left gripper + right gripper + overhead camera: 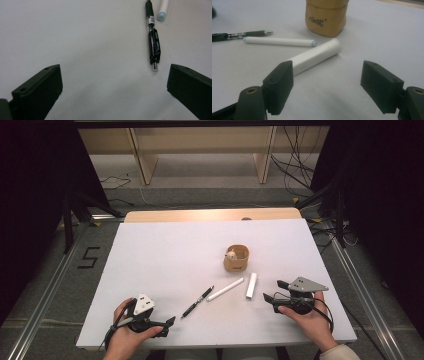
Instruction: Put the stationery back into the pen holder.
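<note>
The black pen (197, 302) lies near the middle of the desk (165, 255), a thin white stick (225, 289) and a white tube (251, 285) to its right. A tan pouch (236, 258) stands farther back, its contents unclear. The left gripper (167, 326) and right gripper (272, 291) gape empty.

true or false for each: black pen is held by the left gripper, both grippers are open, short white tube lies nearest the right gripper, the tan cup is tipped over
1. The black pen is held by the left gripper. False: it lies free on the white table, ahead of the open jaws.
2. Both grippers are open. True: the right gripper also has its jaws spread, holding nothing.
3. The short white tube lies nearest the right gripper. True.
4. The tan cup is tipped over. False: it stands upright.
</note>
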The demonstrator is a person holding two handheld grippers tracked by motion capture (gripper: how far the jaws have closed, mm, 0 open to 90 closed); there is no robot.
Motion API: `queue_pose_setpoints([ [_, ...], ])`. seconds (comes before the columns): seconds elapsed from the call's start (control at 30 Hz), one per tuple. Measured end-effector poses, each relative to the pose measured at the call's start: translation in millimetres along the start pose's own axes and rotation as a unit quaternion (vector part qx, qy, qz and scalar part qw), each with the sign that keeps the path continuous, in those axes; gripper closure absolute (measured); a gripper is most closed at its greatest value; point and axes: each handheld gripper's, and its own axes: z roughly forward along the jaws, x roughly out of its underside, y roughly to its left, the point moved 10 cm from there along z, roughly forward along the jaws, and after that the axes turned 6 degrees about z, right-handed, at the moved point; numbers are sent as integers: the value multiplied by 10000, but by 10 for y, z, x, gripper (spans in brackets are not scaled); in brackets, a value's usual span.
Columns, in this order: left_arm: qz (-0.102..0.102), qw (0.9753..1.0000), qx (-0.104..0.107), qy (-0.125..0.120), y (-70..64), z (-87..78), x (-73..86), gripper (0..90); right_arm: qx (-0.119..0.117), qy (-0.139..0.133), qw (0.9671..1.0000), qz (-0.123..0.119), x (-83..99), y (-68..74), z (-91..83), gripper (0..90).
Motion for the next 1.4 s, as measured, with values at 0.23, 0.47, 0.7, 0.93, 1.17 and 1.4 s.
queue_pose_setpoints([
  [0.23,37,10000,40,-7,-15,23,-17,0,2,34,10000,-9,12,-8,10,267],
  [0.47,29,9998,-66,-200,-47,-10,-97,30,55,42,10000,-11,8,-13,15,267],
  [0.7,87,9992,-150,-355,-101,-43,-158,75,58,65,10000,-18,14,6,20,268],
  [0.93,110,9992,-87,-363,-164,-22,-182,144,23,55,10000,-50,11,23,30,268],
  [1.17,225,9993,-9,-308,-272,34,-226,205,25,51,10000,-27,9,21,40,269],
  [1.4,434,9990,-106,85,-346,115,-435,304,46,40,10000,-4,6,15,44,270],
])
